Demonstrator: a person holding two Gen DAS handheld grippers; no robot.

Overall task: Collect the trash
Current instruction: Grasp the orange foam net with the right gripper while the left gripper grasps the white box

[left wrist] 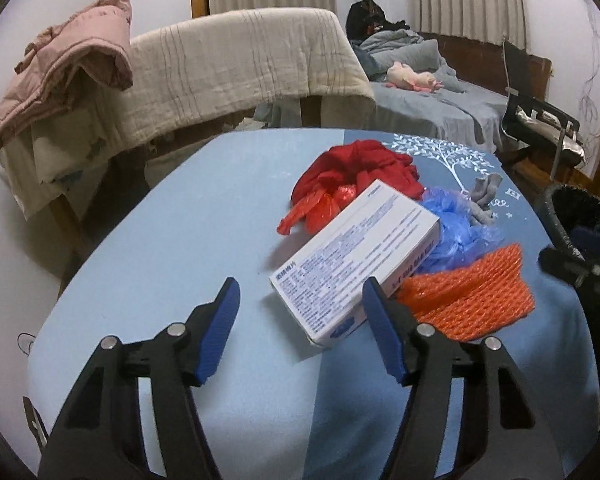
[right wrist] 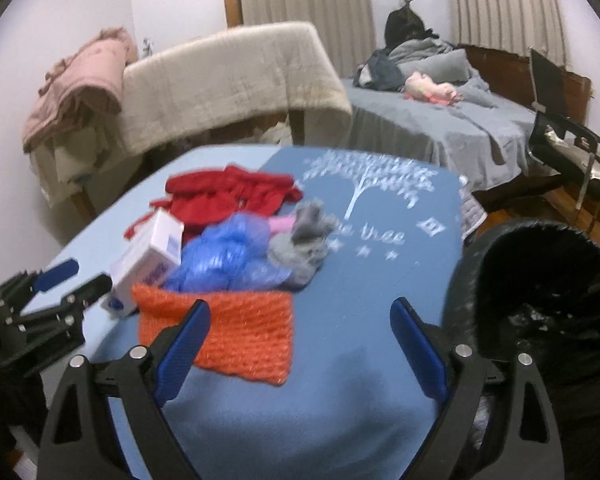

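A blue counter (left wrist: 160, 240) carries a white box (left wrist: 352, 260) and orange netting (right wrist: 240, 336) (bin (right wrist: 548, 280) at three o'clock); left tongs (left wrist: 300, 308) and right tongs (right wrist: 300, 340) gape, empty.

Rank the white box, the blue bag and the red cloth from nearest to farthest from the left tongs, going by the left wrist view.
From the left tongs:
1. White box, just ahead, its near end beside the right finger.
2. Blue bag, behind the box, to the right.
3. Red cloth, farthest back, mid-table.

White box (left wrist: 356, 264) flat among bags; orange foam net (left wrist: 470, 298) beside.
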